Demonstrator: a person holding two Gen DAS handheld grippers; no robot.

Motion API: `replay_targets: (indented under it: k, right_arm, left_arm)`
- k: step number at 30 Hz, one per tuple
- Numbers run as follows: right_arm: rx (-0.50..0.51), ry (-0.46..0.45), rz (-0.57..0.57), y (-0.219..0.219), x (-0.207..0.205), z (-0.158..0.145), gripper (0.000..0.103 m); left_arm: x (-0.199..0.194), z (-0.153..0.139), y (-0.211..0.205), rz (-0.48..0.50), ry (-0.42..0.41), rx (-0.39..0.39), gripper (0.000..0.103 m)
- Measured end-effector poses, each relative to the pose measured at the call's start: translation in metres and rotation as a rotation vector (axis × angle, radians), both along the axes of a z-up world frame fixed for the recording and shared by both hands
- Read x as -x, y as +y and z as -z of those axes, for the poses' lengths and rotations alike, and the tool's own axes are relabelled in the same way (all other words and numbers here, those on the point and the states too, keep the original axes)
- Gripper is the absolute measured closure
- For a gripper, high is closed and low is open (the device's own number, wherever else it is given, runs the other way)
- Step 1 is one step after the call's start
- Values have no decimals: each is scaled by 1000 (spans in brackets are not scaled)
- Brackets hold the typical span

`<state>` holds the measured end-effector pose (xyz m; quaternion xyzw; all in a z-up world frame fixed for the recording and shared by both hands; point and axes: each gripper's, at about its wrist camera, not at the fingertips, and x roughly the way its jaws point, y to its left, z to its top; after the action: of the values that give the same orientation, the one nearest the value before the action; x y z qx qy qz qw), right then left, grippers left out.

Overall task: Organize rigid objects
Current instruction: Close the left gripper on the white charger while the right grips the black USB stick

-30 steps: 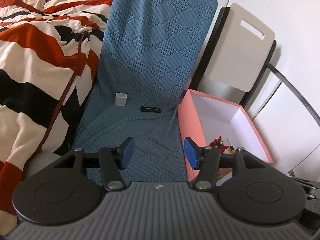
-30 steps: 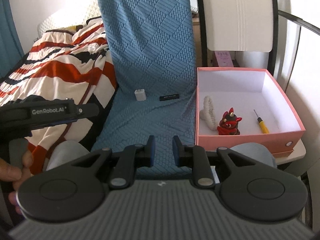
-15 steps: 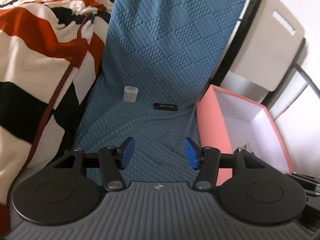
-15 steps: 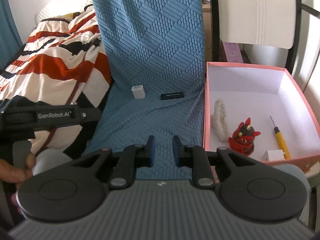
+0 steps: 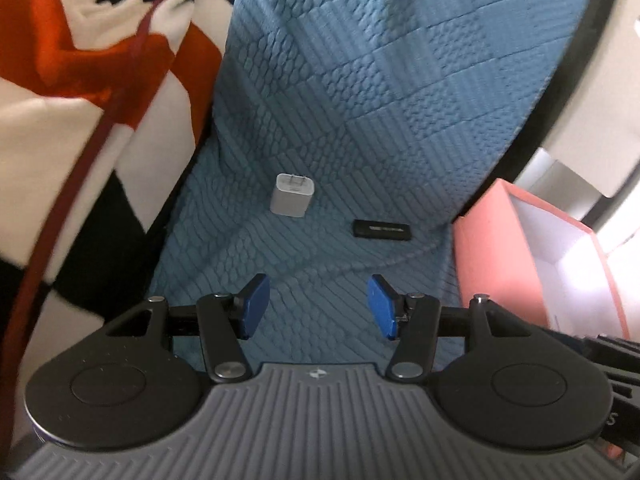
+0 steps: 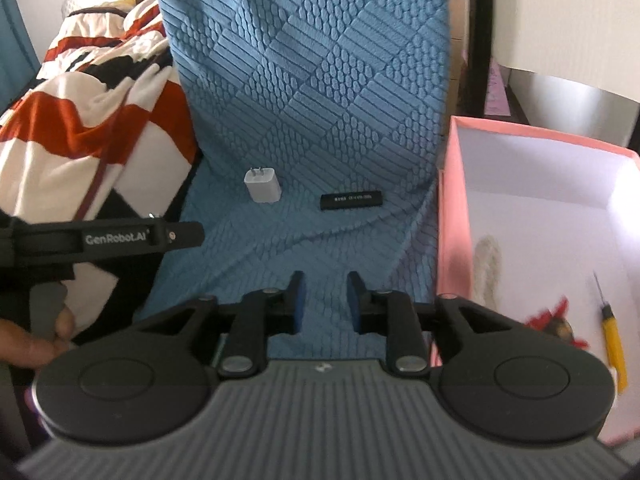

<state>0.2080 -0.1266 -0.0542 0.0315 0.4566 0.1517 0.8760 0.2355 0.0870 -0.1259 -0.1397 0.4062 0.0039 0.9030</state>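
A: What's changed? Start at the left.

B: Both tongs have come down closer to the blue mat [image 5: 360, 92]. Left tongs [image 5: 318, 307] are spread, nothing between them. The white charger [image 5: 291, 195] lies ahead and slightly left of them, prongs pointing away, its long axis running away from them.

A: And further right?

B: The black stick [image 6: 351, 201] lies ahead of the right tongs [image 6: 323, 300], long axis crosswise to them. Those jaws have just been opening, empty. The pink box [image 6: 444, 216] sits to their right.

A: Meaning?

B: Probably one pickup each, then into the box.
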Motion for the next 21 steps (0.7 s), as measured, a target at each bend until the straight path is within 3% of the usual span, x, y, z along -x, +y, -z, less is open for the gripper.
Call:
replay_targets:
  k: [5, 17, 20, 21]
  right_arm:
    - [34, 2, 14, 14, -40, 28, 42]
    - [89, 49, 21, 45, -116, 101, 39]
    - [99, 42, 17, 49, -131, 112, 16]
    - [97, 34, 19, 50, -135, 114, 15]
  left_arm:
    - [-47, 30, 9, 18, 13, -17, 42]
    - [-134, 81, 27, 29, 2, 4, 42]
    - [-146, 90, 30, 29, 8, -2, 42]
    - [-152, 93, 31, 29, 12, -3, 42]
